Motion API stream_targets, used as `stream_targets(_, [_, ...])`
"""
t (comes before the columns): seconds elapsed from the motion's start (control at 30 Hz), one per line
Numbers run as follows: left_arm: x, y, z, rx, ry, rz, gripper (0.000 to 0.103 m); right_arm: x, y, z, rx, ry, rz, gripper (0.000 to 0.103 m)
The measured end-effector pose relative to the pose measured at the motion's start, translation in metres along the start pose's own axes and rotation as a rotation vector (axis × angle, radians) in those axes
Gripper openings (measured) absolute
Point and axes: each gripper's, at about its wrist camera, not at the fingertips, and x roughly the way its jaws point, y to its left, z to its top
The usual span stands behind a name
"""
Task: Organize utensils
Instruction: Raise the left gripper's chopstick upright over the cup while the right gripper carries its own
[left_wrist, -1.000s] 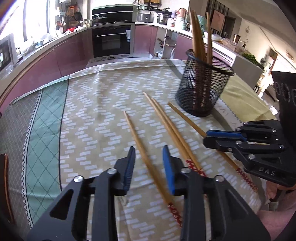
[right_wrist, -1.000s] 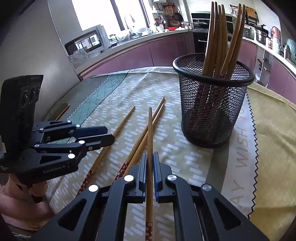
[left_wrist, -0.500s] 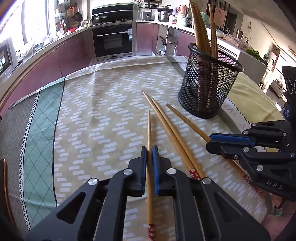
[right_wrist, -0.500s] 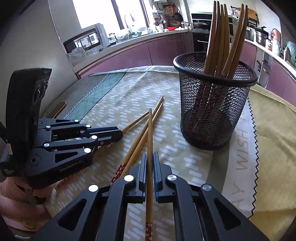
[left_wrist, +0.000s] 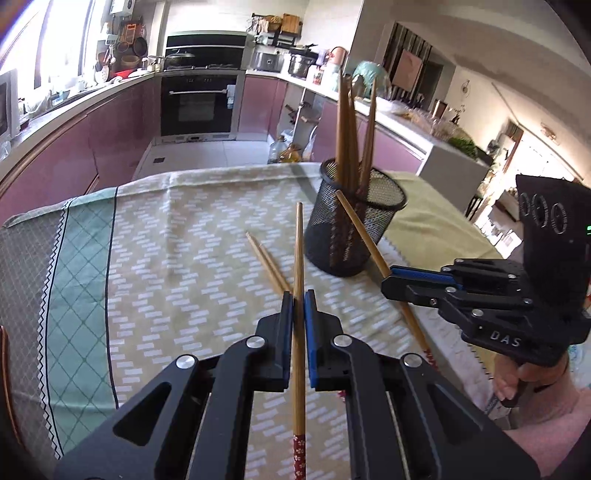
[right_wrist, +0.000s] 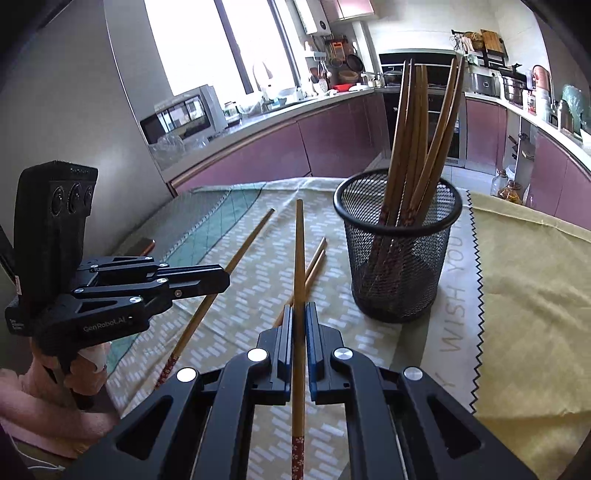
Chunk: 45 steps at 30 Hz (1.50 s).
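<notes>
Table under a beige patterned cloth (left_wrist: 192, 258). Black wire-mesh cup (right_wrist: 399, 254) upright on it, a bundle of wooden chopsticks standing inside. Left gripper (left_wrist: 298, 306) clamped on one red-tipped wooden chopstick (left_wrist: 298, 258), lifted clear of the cloth. Right gripper (right_wrist: 299, 317) likewise clamped on another chopstick (right_wrist: 298, 258). Two loose chopsticks (right_wrist: 314, 266) lie together beside the cup.

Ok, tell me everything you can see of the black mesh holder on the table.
The black mesh holder is a round, open-topped cup that looks like wire mesh, with a solid rolled rim and a dark base. It stands upright on the patterned tablecloth, beside printed lettering. Several wooden chopsticks stand in it, leaning against the rim, their red patterned ends down. Neither gripper touches it, and the two loose chopsticks on the cloth lie apart from it.
</notes>
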Motion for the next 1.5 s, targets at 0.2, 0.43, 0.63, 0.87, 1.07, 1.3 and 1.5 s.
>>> stream_targets(0.2, [-0.020, -0.006, 0.009, 0.002, -0.050, -0.069, 0.007, -0.022, -0.009, 0.004, 0.032, -0.057, 0.020, 0.006])
stream_targets(0.43, [-0.031, -0.007, 0.014, -0.002, -0.070, -0.102, 0.007, -0.037, -0.017, 0.009, 0.057, -0.101, 0.024, 0.006])
stream_targets(0.63, [-0.038, -0.007, 0.016, -0.005, -0.085, -0.117, 0.007, -0.047, -0.019, 0.011, 0.060, -0.128, 0.021, 0.006])
stream_targets(0.87, [-0.050, -0.007, 0.023, -0.001, -0.112, -0.132, 0.007, -0.057, -0.020, 0.016, 0.062, -0.164, 0.024, 0.006])
stream_targets(1.07, [-0.057, -0.007, 0.028, 0.004, -0.131, -0.140, 0.007, -0.062, -0.022, 0.023, 0.060, -0.187, 0.022, 0.006])
stream_targets(1.3, [-0.063, -0.009, 0.037, 0.003, -0.154, -0.153, 0.007, -0.068, -0.023, 0.033, 0.050, -0.212, 0.012, 0.006])
stream_targets(1.5, [-0.066, -0.014, 0.051, 0.016, -0.185, -0.156, 0.007, -0.077, -0.021, 0.047, 0.018, -0.244, -0.005, 0.006])
